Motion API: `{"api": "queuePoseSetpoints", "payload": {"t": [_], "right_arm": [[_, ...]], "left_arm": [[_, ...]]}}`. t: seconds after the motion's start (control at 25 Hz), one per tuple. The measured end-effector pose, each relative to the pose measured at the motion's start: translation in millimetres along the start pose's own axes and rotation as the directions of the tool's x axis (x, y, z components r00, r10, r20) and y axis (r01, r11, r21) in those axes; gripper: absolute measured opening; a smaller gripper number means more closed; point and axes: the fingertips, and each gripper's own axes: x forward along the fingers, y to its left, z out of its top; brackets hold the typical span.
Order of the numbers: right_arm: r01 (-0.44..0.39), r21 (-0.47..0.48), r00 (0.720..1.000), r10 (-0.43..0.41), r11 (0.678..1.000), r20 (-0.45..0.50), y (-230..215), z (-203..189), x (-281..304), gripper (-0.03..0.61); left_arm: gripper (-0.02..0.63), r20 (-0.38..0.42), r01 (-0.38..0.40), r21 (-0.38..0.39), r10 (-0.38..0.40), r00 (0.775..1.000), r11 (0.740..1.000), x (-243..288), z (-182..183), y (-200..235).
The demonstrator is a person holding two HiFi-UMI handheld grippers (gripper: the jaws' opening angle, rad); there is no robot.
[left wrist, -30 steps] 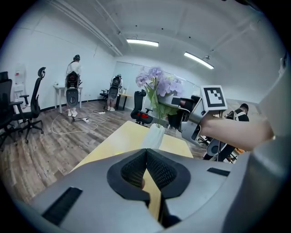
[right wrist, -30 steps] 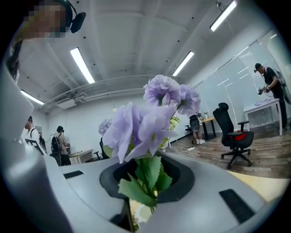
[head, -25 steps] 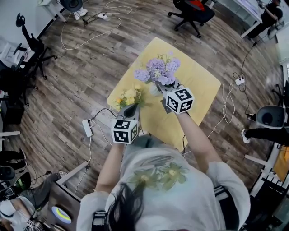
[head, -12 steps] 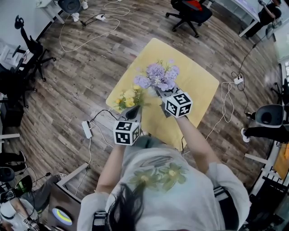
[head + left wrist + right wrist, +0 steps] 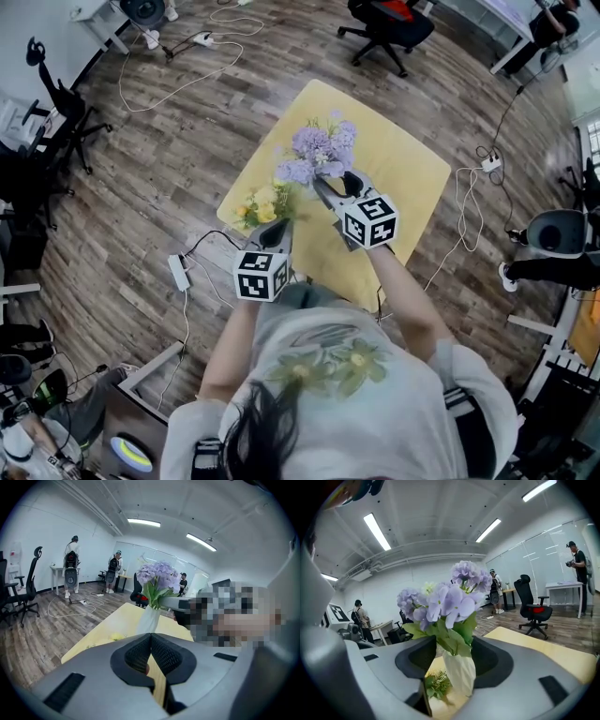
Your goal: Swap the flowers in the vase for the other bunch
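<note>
The purple bunch (image 5: 445, 599) looks light to me, with soft heads that would crush. I judge the place to take hold is low on the green stems, just above the mouth of the vase (image 5: 459, 674), where they seem stiffest and are gathered together. The white vase looks hard and smooth, and top-heavy enough to tip if I drag sideways.

The bunch stands upright in the vase at the middle of my right gripper view. Its long axis is near vertical, heads up. In the head view the heads lean toward the upper left.

My right gripper (image 5: 452, 663) has just been opening. Its jaws are spread with the vase between them, and the pads are off it.

The vase stands on the yellow table (image 5: 403, 159). The yellow bunch (image 5: 262, 200) lies to its lower left, heads toward the left edge.

My left gripper (image 5: 151, 639) sits at that bunch's stem end with its jaws pressed together. I cannot tell if a stem is nipped between them.
</note>
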Motion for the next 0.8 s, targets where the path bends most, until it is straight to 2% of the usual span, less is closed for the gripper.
{"api": "queuePoseSetpoints", "payload": {"t": [0.44,0.64,0.8], "right_arm": [[0.050,0.064,0.998,-0.048,0.997,-0.034,-10,-19,-27,0.215],[0.074,0.099,0.996,-0.068,0.992,-0.059,0,-35,-39,0.213],[0.064,0.085,0.996,-0.059,0.994,-0.060,10,-41,-53,0.200]], "left_arm": [[0.018,0.033,0.041,-0.011,-0.041,0.999,0.999,2,8,-21],[0.018,0.028,0.051,-0.007,-0.051,0.998,0.999,-1,5,-22],[0.018,0.020,0.072,0.003,-0.072,0.997,0.997,1,2,-34]]}}
